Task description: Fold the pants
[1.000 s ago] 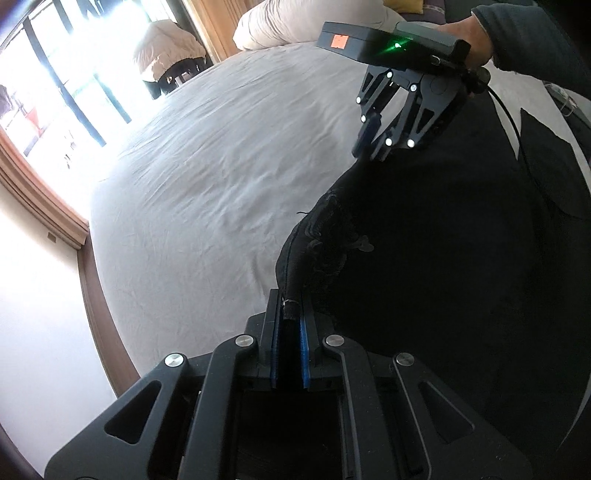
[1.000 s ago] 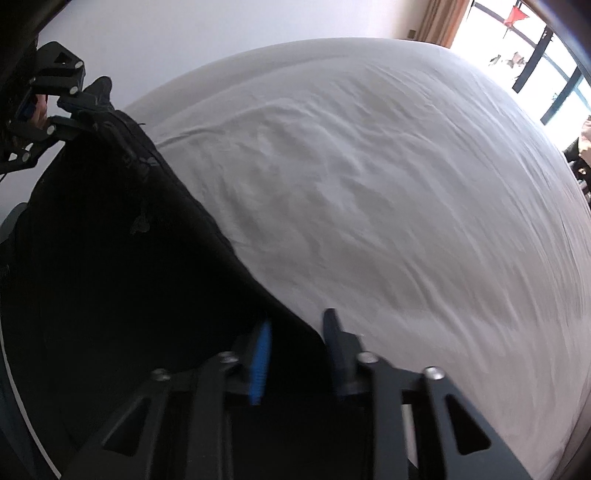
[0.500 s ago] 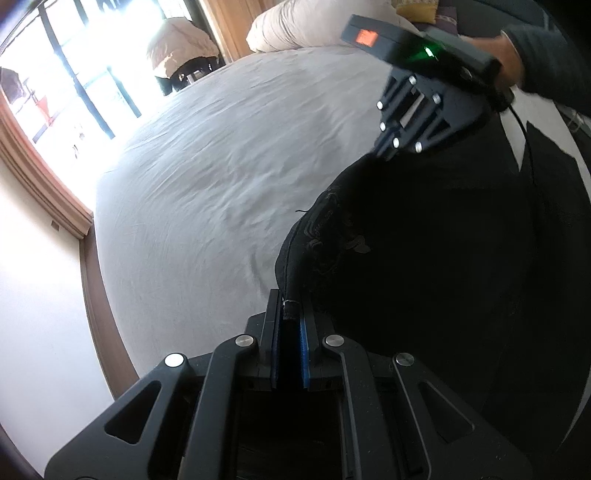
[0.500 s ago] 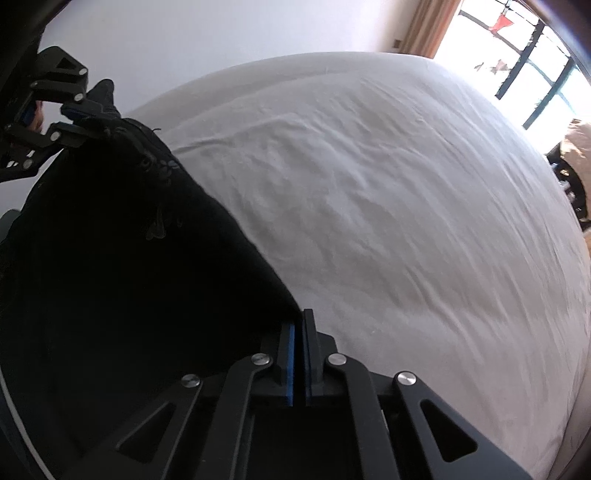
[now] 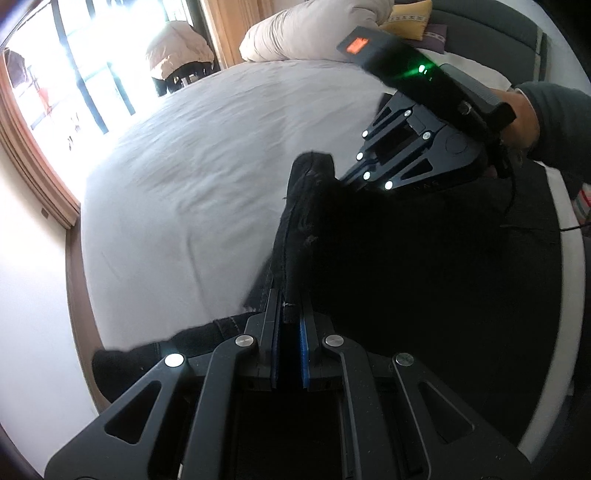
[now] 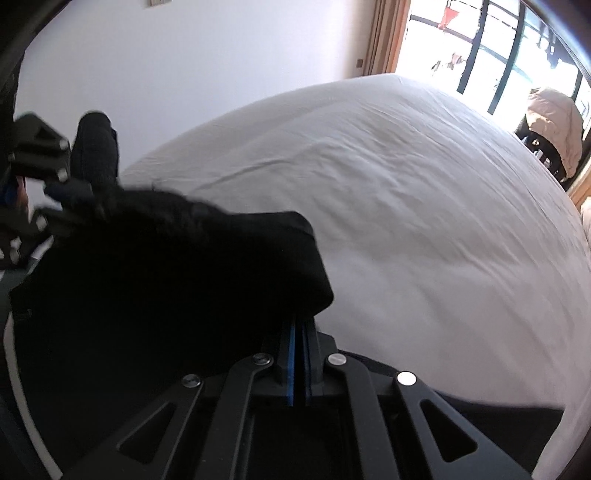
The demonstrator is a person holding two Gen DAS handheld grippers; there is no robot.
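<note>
Black pants (image 5: 424, 258) lie across the near side of a white bed (image 5: 207, 177). My left gripper (image 5: 288, 314) is shut on a thick hem edge of the pants, which stands up between its blue pads. In the same view my right gripper (image 5: 343, 177) is further off, shut on another raised corner of the dark cloth, with a hand in a dark sleeve (image 5: 554, 122) behind it. In the right wrist view my right gripper (image 6: 300, 325) is shut on the black pants (image 6: 166, 277), whose edge is lifted off the sheet. The left gripper (image 6: 51, 199) shows at the far left, holding the other end.
The white bed sheet (image 6: 424, 221) stretches away toward a bright window (image 5: 74, 74). A rolled duvet (image 5: 314, 29) and a yellow pillow (image 5: 406, 18) lie at the bed's head. A chair with a beige coat (image 6: 554, 118) stands by the window. A white wall (image 6: 184, 55) borders the bed.
The right gripper closed on the pants' edge a second ago. Both grippers have since lifted their edges and carried them across the bed; the cloth edge between them has bunched and risen.
</note>
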